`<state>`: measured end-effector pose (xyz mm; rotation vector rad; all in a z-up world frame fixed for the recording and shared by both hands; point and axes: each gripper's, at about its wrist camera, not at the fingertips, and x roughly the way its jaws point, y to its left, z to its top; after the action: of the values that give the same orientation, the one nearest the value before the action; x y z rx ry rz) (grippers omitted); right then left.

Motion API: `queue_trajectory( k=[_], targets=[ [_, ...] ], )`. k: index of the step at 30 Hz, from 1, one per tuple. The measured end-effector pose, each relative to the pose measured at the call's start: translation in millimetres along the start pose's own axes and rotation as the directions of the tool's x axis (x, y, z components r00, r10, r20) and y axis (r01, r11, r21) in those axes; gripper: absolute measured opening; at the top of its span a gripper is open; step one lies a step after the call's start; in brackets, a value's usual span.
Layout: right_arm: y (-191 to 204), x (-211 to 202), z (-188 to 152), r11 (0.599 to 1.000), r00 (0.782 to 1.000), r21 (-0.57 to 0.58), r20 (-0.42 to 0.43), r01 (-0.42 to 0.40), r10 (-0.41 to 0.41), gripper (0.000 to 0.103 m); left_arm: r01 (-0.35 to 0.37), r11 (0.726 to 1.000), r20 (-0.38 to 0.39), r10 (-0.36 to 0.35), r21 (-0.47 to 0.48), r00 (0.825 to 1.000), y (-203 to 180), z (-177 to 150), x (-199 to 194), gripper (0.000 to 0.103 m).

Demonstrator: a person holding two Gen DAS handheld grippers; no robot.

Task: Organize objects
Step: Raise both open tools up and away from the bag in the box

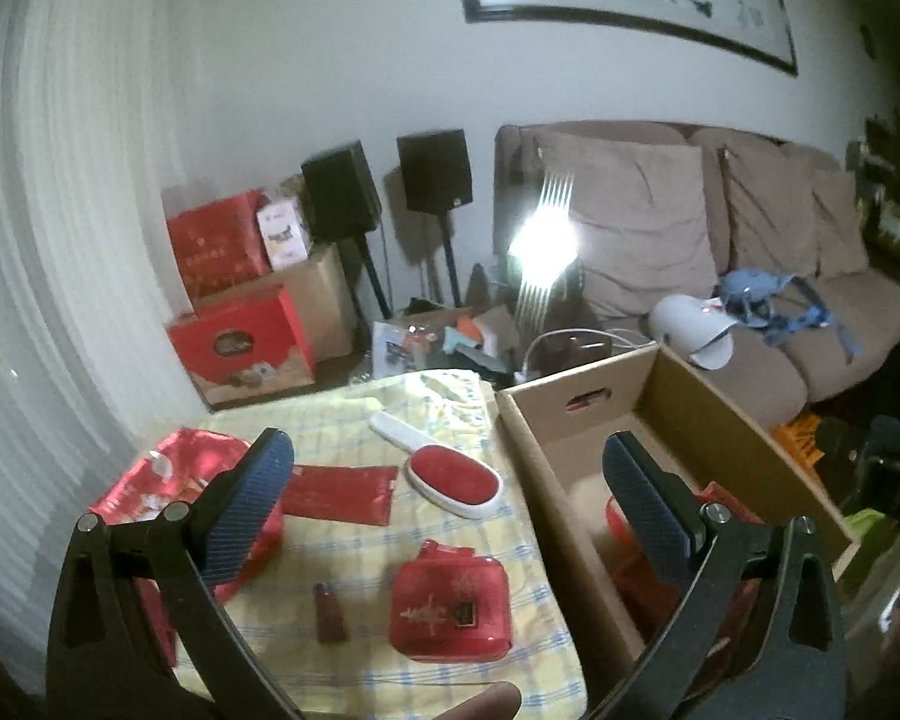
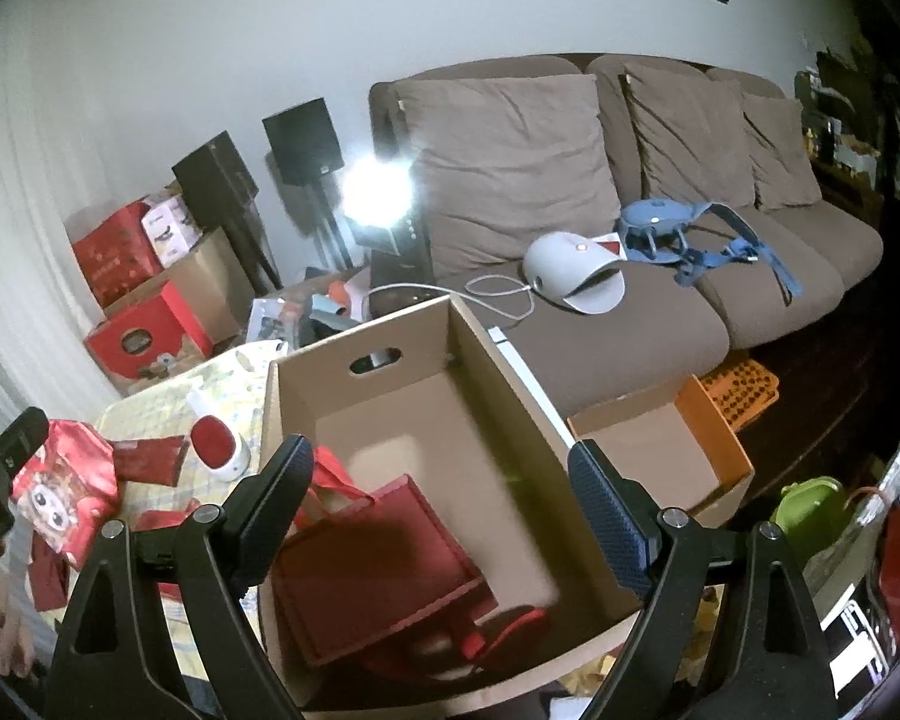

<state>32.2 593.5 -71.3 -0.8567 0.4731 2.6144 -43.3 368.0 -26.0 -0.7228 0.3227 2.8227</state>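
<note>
Right now both tongs stand wide with nothing between their pads. Seen from the left wrist, the left gripper (image 1: 450, 498) fills the lower half of the frame, its blue-padded fingers spread over a table covered with a yellow checked cloth (image 1: 390, 678). On that cloth, at lower centre, lies a red flask-shaped case (image 1: 450, 606) with a gold tree print, and just left of it a small dark red lighter (image 1: 330, 612). Higher up, toward the middle of the frame, rests a white lint brush (image 1: 444, 471) with a red oval face, beside a flat red packet (image 1: 339, 492). A shiny red bag (image 1: 168, 480) sits at the left, partly behind the left finger. A fingertip (image 1: 492, 699) shows at the bottom edge.

An open cardboard box (image 1: 678, 378) takes up the right of that frame, touching the table's edge (its contents are mostly hidden here by the right finger).

From the right wrist, the right gripper (image 2: 441, 507) hovers over the same box (image 2: 450, 324) at the centre of the frame. Inside, in the lower left corner, a red gift box (image 2: 384, 558) leans tilted, with a red strap-like piece (image 2: 510, 624) beside it. A brown sofa (image 2: 630, 312) spans the upper right, well apart from the table.
</note>
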Motion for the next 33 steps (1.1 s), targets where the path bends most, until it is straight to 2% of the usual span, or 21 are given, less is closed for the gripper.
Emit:
queue_trajectory(
  k=[3,7,11,15,21,23,25,30,33],
  targets=[
    [3,-1,0,1.000,1.000,-0.009,0.006,-0.008,0.008,0.088,0.028,1.000,0.001,-0.028,0.001,1.000,-5,0,-7,0.103],
    [8,-2,0,1.000,1.000,-0.011,0.009,-0.016,0.016,0.088,0.082,0.997,-0.046,-0.083,-0.014,0.995,-3,-2,-14,0.103],
    [17,-3,0,0.999,1.000,-0.033,0.007,-0.018,0.018,0.088,0.075,0.997,-0.052,-0.074,0.021,0.996,-2,-3,-20,0.103],
    [30,-2,0,0.998,1.000,-0.061,0.005,-0.029,0.029,0.088,0.095,0.995,-0.064,-0.093,0.025,0.994,2,-1,-23,0.103],
    [49,2,-3,0.992,0.998,-0.112,-0.009,-0.057,0.056,0.088,0.130,0.992,-0.046,-0.130,0.000,0.990,18,-4,-18,0.103],
    [57,3,-4,0.990,0.998,-0.129,-0.013,-0.061,0.060,0.088,0.134,0.991,-0.017,-0.133,0.010,0.991,22,-7,-16,0.103],
    [62,4,-6,0.989,0.997,-0.133,-0.016,-0.071,0.069,0.088,0.108,0.994,0.026,-0.109,0.015,0.994,25,-14,-14,0.103],
    [81,7,-8,0.984,0.994,-0.137,-0.026,-0.113,0.110,0.088,0.166,0.985,-0.040,-0.168,-0.042,0.985,41,-23,2,0.103],
    [89,7,-8,0.990,0.993,-0.076,-0.014,-0.120,0.120,0.091,0.153,0.986,-0.068,-0.158,-0.067,0.985,52,-22,12,0.103]
  ],
)
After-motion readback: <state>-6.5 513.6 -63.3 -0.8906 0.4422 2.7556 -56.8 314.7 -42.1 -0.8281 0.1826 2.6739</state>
